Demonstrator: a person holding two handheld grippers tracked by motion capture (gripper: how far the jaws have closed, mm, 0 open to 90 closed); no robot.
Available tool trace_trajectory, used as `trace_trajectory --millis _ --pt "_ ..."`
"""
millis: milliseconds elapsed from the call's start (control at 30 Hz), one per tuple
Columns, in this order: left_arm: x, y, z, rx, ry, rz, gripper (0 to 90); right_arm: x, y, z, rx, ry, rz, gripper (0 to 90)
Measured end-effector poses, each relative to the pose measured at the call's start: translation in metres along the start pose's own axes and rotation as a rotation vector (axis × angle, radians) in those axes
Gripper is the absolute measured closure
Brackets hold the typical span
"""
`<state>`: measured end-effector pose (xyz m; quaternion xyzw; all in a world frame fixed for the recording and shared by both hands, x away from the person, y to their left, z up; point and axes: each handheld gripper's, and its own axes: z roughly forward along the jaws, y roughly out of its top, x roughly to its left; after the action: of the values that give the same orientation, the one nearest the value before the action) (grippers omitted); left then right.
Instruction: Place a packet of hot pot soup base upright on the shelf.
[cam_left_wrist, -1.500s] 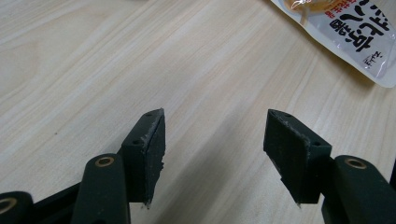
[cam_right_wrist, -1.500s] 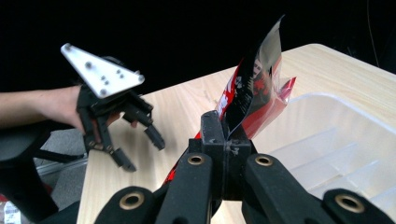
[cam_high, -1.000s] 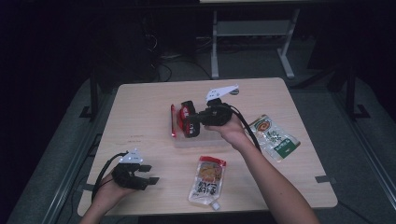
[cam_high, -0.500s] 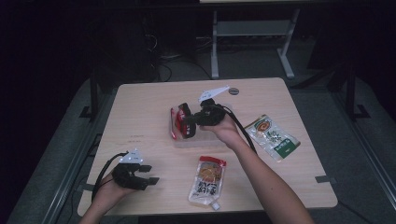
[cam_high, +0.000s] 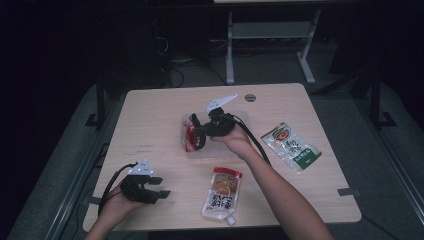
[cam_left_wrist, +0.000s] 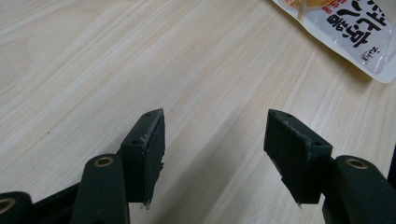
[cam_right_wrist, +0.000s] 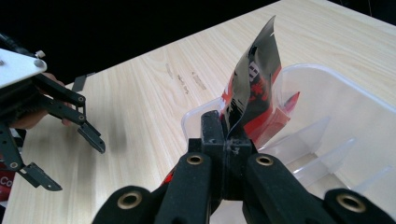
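**Evidently a pouch is going into the bin**

Right gripper pinches the red-and-black pouch by its edge, holding it upright over the clear divided bin, presumably to slot it between dividers. Left gripper rests near the table's front corner, jaws wide, holding nothing.

Orange pouch cut off at left gripper view's top-right corner; print partly legible. Clear bin runs off right gripper view's right edge. Green packet label too small to read.
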<state>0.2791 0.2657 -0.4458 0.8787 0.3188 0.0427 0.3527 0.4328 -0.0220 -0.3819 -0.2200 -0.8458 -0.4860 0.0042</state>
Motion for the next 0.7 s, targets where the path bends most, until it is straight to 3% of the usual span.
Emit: trace_trajectory --millis 133,267,467,700 --pt "0.0006 -0.0002 -0.0001 0.004 -0.003 -0.001 38.3 0.0014 0.0009 0.0044 0.013 -0.011 -0.006 88.8" --pt "0.0005 -0.0003 0.0000 0.000 -0.002 0.000 38.3 0.0011 0.0017 0.0055 0.006 -0.006 0.006 82.3" --pt "0.0007 -0.0002 -0.0002 0.002 0.000 0.000 38.2 0.0029 0.0022 0.0020 0.012 -0.029 0.021 60.1" --pt "0.0006 0.0003 -0.0006 0.004 0.003 0.004 38.2 0.0096 0.0051 -0.0029 0.010 -0.031 0.010 44.5"
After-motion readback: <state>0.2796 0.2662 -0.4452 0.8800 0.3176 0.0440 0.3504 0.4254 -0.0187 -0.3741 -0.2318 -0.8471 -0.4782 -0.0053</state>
